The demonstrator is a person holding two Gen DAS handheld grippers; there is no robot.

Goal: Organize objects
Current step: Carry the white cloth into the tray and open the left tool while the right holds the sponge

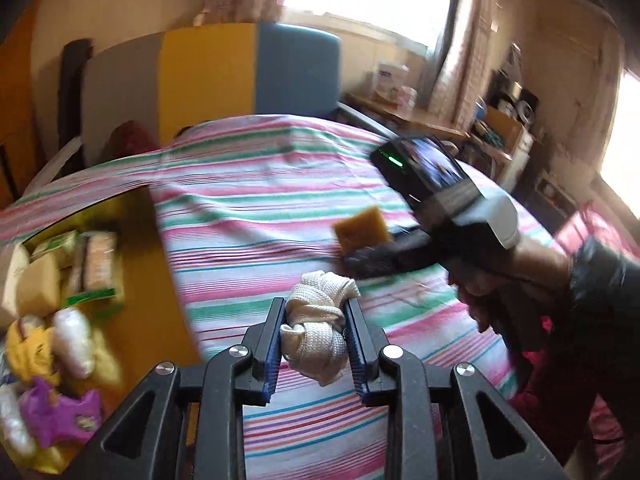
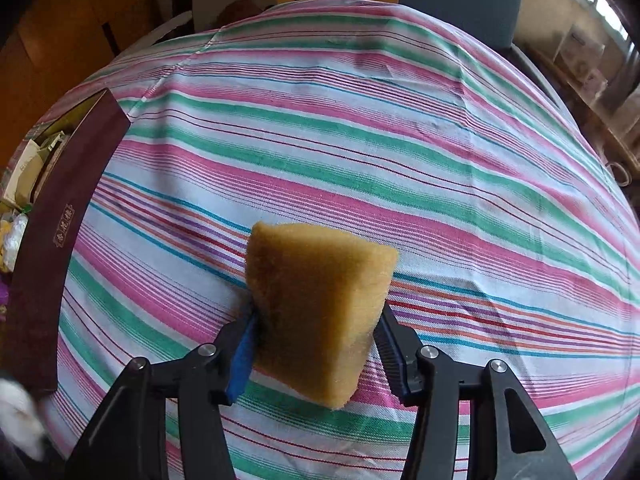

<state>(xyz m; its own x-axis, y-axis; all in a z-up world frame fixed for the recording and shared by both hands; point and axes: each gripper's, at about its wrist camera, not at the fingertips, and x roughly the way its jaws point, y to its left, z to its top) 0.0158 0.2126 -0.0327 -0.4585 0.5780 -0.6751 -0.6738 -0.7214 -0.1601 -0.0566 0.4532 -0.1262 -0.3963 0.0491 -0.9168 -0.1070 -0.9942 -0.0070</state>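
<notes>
My left gripper [image 1: 316, 306] is shut on a knotted cream cloth [image 1: 316, 336] and holds it above the striped sheet [image 1: 260, 200]. To its left stands an open box [image 1: 148, 280] with a yellow inside; several packets, a sponge and small bags lie in it. In the right wrist view my right gripper [image 2: 316, 314] is shut on a yellow-brown sponge [image 2: 320, 280], clear of the sheet [image 2: 400, 140]. The left wrist view shows the right gripper [image 1: 356, 250] at the right with that sponge [image 1: 362, 230] in its tips. The box's maroon wall [image 2: 60, 216] runs along the left edge.
Behind the bed stands a headboard [image 1: 208, 76] of grey, yellow and blue panels. A cluttered wooden desk [image 1: 420, 116] and shelves are at the back right. A hand [image 1: 500, 280] in a dark sleeve grips the right tool. Pink fabric [image 1: 592, 236] lies at the right.
</notes>
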